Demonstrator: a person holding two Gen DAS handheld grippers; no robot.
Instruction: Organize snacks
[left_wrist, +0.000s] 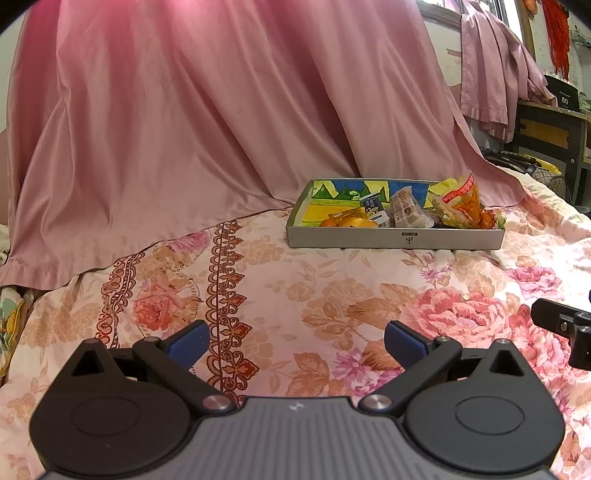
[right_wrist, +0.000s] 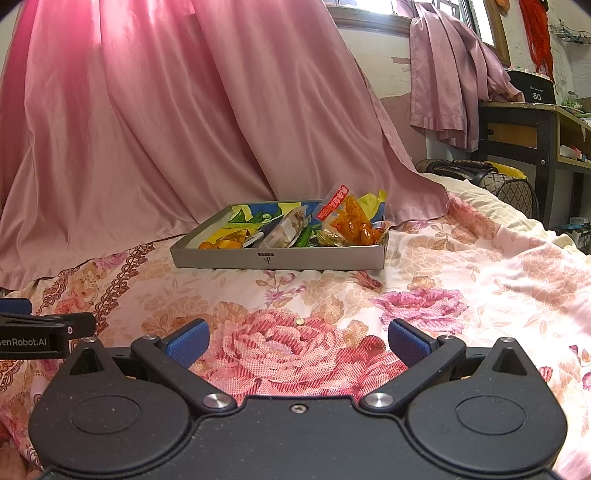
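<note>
A shallow grey cardboard tray (left_wrist: 395, 238) (right_wrist: 280, 258) with a colourful printed inside lies on the floral bedspread, well ahead of both grippers. It holds several snacks: a clear bag of orange pieces with a red label (left_wrist: 467, 206) (right_wrist: 349, 221), a pale wrapped cake (left_wrist: 408, 208) (right_wrist: 284, 230), a dark blue packet (left_wrist: 373, 205) and orange-yellow packets (left_wrist: 351, 221) (right_wrist: 225, 242). My left gripper (left_wrist: 295, 345) stands open above the bedspread with nothing between its blue pads. My right gripper (right_wrist: 298, 345) is open too and holds nothing.
A pink satin sheet (left_wrist: 207, 122) (right_wrist: 155, 122) hangs behind the tray and drapes onto the bed. The floral bedspread (left_wrist: 332, 295) (right_wrist: 461, 280) spreads wide in front. A dark cabinet (right_wrist: 517, 136) and a patterned bag (right_wrist: 506, 184) stand at the far right.
</note>
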